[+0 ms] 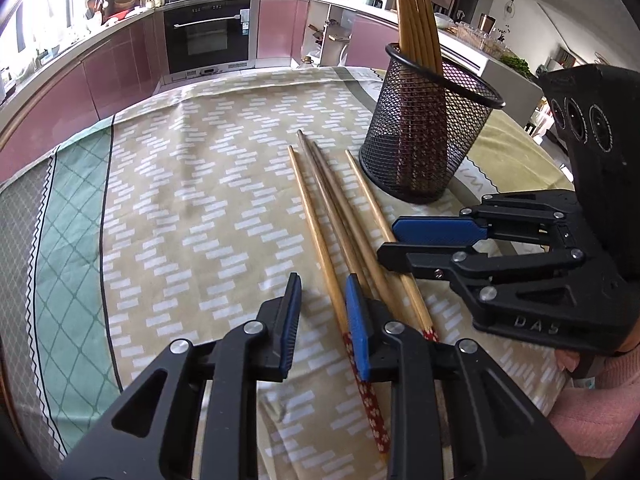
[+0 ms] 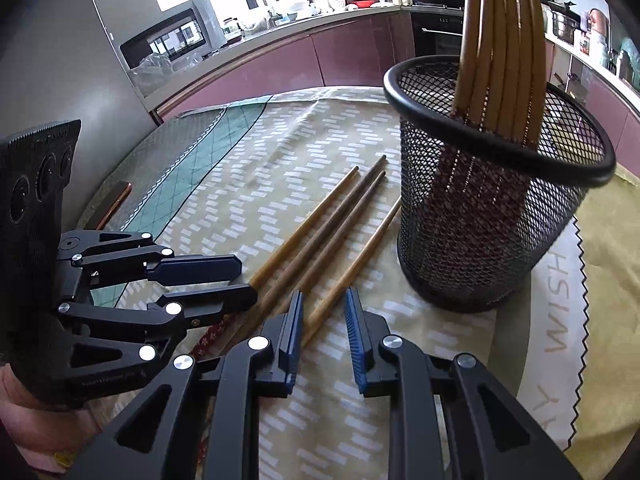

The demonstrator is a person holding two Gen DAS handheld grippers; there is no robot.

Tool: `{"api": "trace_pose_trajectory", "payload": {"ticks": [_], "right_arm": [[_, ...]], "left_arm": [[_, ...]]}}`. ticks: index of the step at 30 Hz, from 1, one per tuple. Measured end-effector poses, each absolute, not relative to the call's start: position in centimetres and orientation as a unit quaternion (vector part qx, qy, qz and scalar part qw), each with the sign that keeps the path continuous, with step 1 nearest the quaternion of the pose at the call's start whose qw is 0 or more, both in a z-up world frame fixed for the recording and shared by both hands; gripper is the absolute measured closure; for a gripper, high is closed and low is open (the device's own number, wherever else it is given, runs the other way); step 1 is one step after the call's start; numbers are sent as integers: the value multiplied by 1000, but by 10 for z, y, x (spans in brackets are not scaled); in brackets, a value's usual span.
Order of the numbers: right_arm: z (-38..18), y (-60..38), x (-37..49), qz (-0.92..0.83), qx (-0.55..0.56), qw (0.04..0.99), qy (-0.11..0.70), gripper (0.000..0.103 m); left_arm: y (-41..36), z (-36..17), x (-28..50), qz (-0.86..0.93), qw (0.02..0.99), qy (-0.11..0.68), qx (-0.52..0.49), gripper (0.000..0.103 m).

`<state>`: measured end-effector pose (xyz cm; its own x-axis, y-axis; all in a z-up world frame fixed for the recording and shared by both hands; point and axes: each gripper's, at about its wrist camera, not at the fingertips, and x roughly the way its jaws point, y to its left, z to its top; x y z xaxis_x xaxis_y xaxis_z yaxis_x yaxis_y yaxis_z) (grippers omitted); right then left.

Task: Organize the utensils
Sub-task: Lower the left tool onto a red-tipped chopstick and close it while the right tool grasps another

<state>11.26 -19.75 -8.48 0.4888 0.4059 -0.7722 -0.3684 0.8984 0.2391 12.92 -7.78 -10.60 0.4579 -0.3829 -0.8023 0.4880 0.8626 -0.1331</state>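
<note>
Blue-padded and spread apart, your left gripper [image 1: 322, 312] holds nothing; it hangs low over the patterned ends of the loose chopsticks [image 1: 340, 216], one of which runs between its fingers. Your right gripper [image 2: 322, 338] is likewise parted and empty, with the near end of the chopstick closest to the holder lying between its fingers [image 2: 290, 334]. Four chopsticks lie side by side on the tablecloth [image 1: 192, 168], their thin tips pointing toward the black mesh holder [image 1: 424, 128]; the nearest tip lies just beside its base. More chopsticks [image 2: 504, 40] stand inside that holder, leaning together against its rim. You have both grippers on the near side of the holder, the right one closer to it. Beyond the holder, pink kitchen cabinets [image 1: 120, 68] and an oven [image 1: 208, 36] line the far wall.
</note>
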Motion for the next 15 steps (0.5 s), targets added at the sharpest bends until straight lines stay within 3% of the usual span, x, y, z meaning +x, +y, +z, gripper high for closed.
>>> {"api": "trace_pose_trajectory", "payload": {"ticks": [2, 7, 15], "right_arm": [[-86, -196, 116, 220, 23, 864, 451, 85], [-87, -198, 118, 217, 29, 867, 448, 87], [-88, -219, 112, 227, 77, 860, 451, 96]], "left_arm": [[-81, -106, 132, -254, 852, 453, 61, 79], [-85, -107, 139, -229, 861, 451, 59, 93], [-69, -106, 128, -214, 866, 451, 25, 96]]}}
